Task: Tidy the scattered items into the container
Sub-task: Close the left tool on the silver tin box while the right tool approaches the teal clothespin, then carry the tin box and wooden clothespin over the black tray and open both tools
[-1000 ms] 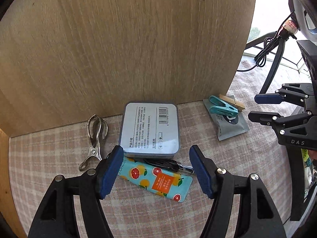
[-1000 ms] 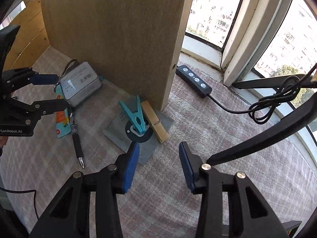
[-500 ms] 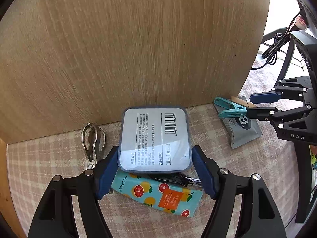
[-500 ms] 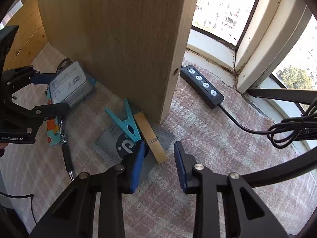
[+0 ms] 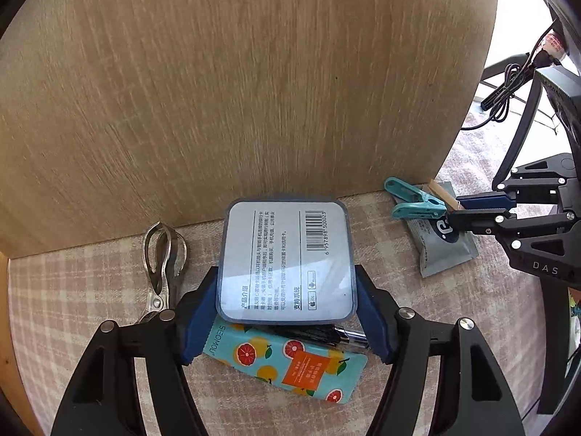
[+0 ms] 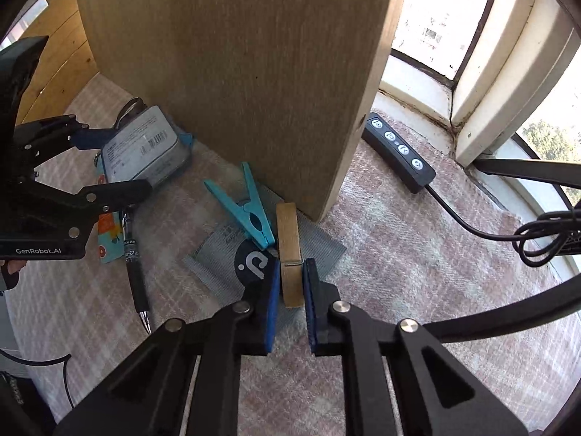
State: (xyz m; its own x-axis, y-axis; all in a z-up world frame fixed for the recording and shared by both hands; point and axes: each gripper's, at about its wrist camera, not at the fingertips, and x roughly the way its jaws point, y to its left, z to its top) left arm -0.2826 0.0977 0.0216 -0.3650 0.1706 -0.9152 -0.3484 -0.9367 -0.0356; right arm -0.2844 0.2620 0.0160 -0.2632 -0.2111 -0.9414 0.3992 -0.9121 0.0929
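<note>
My left gripper (image 5: 287, 309) is shut on a grey-blue tin box (image 5: 287, 261) with a white label, its pads touching both sides. The box (image 6: 145, 152) rests on a fruit-print sachet (image 5: 287, 363) and a black pen (image 5: 319, 332). My right gripper (image 6: 292, 290) is shut on a wooden clothespin (image 6: 288, 247), which lies on a grey sachet (image 6: 236, 265) beside a teal clothespin (image 6: 247, 210). The pen (image 6: 134, 272) also shows in the right wrist view. A metal clip tool (image 5: 159, 265) lies left of the box.
A tall wooden panel (image 5: 236, 91) stands right behind the items; its edge (image 6: 348, 109) is just past the clothespins. A black power strip (image 6: 399, 152) with a cable lies by the window sill. Checked cloth (image 6: 399, 272) covers the surface.
Both grippers moved forward and closed. The left one took hold of the tin box. The right one closed on the wooden clothespin.
</note>
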